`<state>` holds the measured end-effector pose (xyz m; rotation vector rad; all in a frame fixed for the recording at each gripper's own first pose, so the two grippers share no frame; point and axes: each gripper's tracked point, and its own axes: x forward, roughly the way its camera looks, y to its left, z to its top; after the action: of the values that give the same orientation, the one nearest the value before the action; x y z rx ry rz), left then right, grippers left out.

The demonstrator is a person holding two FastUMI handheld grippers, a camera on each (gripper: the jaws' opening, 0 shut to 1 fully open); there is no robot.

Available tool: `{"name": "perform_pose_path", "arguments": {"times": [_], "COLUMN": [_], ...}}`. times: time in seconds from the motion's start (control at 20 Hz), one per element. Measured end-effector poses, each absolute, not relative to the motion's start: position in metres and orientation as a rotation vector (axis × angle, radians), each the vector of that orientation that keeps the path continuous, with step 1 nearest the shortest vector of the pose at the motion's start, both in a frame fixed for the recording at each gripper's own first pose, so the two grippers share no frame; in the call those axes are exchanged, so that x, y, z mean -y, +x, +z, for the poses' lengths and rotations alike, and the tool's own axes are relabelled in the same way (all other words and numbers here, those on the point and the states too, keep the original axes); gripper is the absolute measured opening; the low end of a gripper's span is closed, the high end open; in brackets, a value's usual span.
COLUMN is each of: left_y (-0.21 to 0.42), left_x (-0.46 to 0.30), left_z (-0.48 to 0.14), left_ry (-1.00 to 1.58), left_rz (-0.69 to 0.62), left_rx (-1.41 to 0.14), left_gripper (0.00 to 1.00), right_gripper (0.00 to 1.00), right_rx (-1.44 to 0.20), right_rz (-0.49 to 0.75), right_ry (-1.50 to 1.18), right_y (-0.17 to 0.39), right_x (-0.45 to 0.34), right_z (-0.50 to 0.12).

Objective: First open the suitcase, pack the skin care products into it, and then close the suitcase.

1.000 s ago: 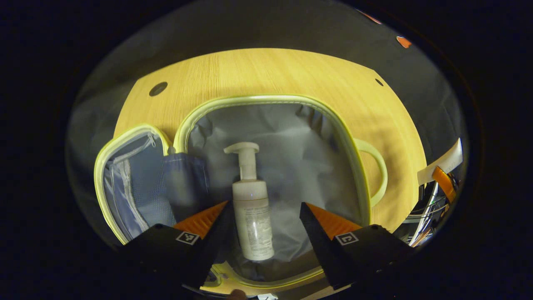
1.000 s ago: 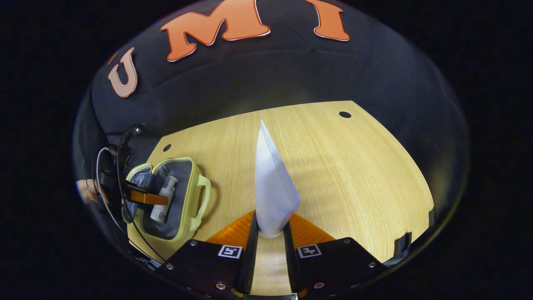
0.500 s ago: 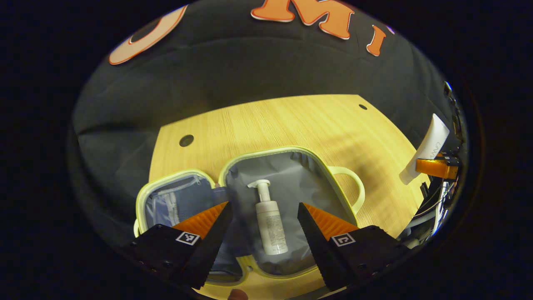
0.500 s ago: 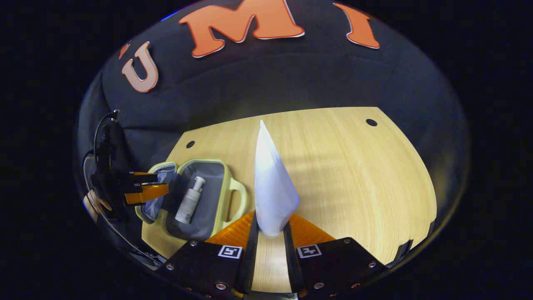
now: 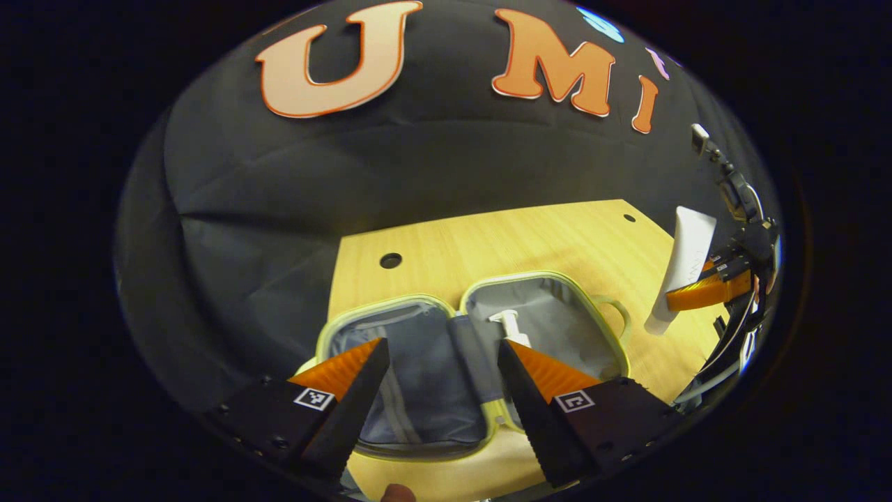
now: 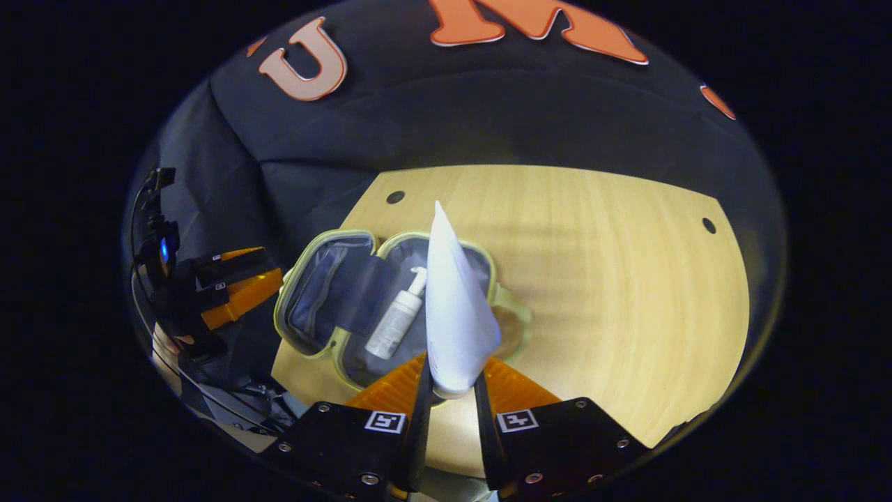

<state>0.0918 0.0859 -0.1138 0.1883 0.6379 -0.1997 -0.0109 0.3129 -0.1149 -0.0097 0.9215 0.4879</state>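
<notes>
- Suitcase [image 6: 334, 307] lies open flat on wooden table [image 6: 613, 279], both halves up.
- Pump bottle [image 6: 396, 322] lies in the handle-side half of suitcase.
- R gripper [image 6: 451, 380] clamped on base of white tube [image 6: 454, 307], tube held above suitcase's handle side.
- L gripper [image 5: 439, 376] jaws wide, nothing between, above suitcase's near edge.
</notes>
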Motion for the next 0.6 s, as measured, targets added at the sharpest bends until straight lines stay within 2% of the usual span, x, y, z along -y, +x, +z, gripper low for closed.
{"name": "perform_pose_path", "arguments": {"times": [0.25,0.6], "left_y": [0.072,0.047], "left_x": [-0.132,-0.183], "left_z": [-0.093,-0.106], "left_ry": [0.208,0.173], "left_rz": [-0.137,-0.054], "left_rx": [-0.569,-0.607], "left_gripper": [0.98,0.99], "right_gripper": [0.34,0.34], "right_rx": [-1.095,-1.26], "right_rz": [0.52,0.498], "right_ry": [-0.005,0.026], "right_y": [-0.013,0.002], "right_x": [-0.345,-0.369], "right_z": [-0.146,-0.193]}}
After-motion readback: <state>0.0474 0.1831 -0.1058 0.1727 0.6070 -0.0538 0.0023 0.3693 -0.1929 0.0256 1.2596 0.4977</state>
